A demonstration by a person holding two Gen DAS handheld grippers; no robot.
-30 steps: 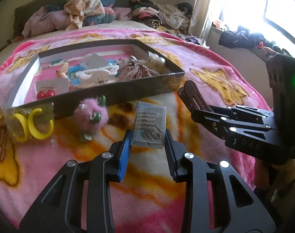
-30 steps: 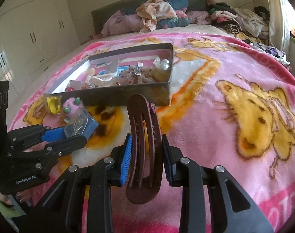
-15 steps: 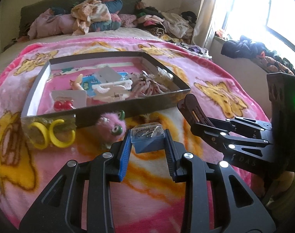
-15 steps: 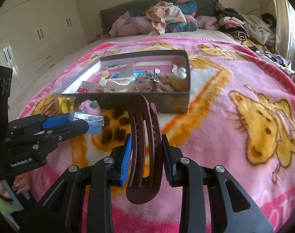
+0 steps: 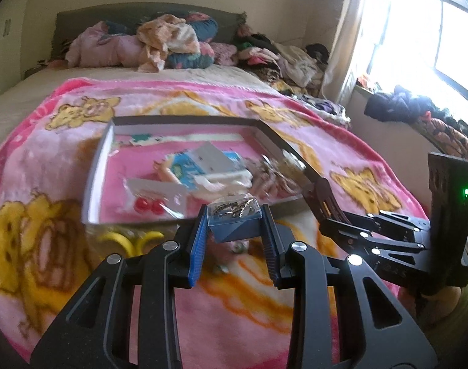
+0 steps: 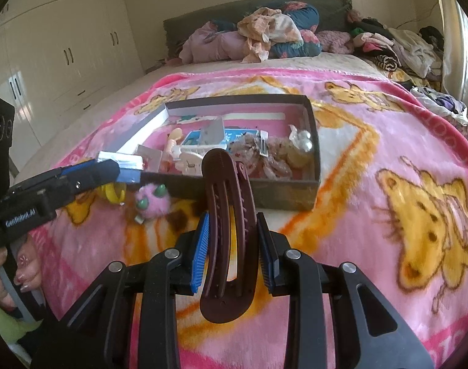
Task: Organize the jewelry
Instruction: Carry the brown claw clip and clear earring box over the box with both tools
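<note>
My left gripper point(image 5: 235, 230) is shut on a small clear-lidded blue box point(image 5: 235, 220) of metal pieces, held above the blanket just short of the tray's near wall. It also shows in the right wrist view point(image 6: 123, 169). My right gripper point(image 6: 232, 240) is shut on a dark maroon hair clip point(image 6: 227, 215), held upright. The clip also shows in the left wrist view point(image 5: 324, 200), to the right of the box. The dark cardboard tray point(image 6: 283, 193) holds several jewelry pieces, cards and packets.
A pink fuzzy ball with green beads point(image 6: 152, 201) and yellow hoops in a clear bag point(image 5: 127, 240) lie on the pink blanket in front of the tray. Piled clothes and pillows point(image 6: 264, 37) lie at the bed's head. White wardrobes point(image 6: 58, 55) stand left.
Both grippers have risen and moved toward the tray with their loads. The blue box has tipped from upright to lying flat, lid up.
</note>
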